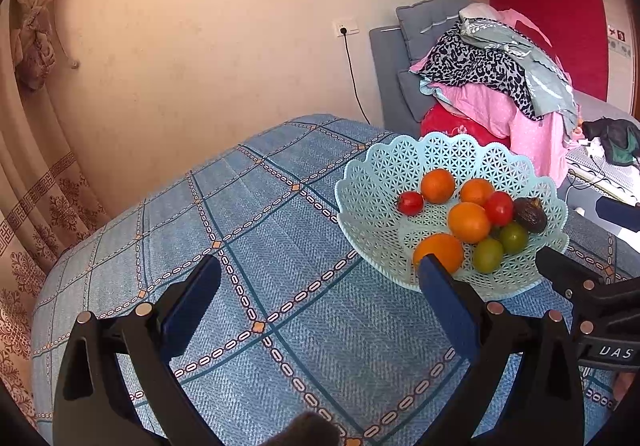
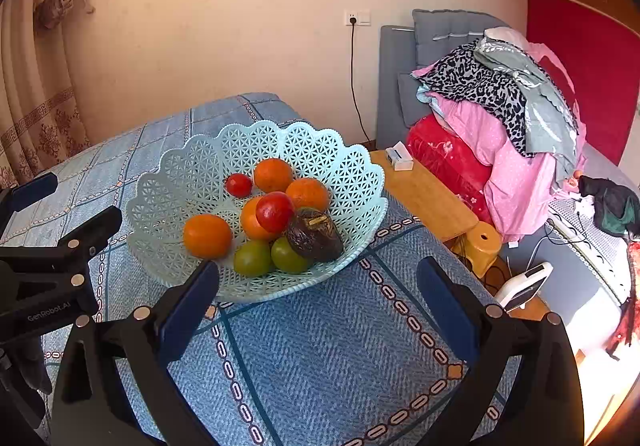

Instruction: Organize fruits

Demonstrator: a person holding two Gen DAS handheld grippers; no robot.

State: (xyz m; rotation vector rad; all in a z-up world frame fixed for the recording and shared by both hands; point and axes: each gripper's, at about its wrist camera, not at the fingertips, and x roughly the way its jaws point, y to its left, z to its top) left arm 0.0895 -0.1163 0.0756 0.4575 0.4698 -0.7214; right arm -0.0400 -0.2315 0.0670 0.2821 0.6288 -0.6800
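Observation:
A pale blue lattice basket stands on the blue checked tablecloth. It holds several oranges, two red tomatoes, two green fruits and a dark wrinkled avocado. My left gripper is open and empty, left of the basket, its right finger just in front of the nearest orange. My right gripper is open and empty over the basket's near rim. Each gripper shows at the edge of the other's view.
A wooden side table with a small white box stands right of the table. Behind it a grey sofa carries a pile of clothes. A yellow stool and a white device sit on the floor. Curtains hang at left.

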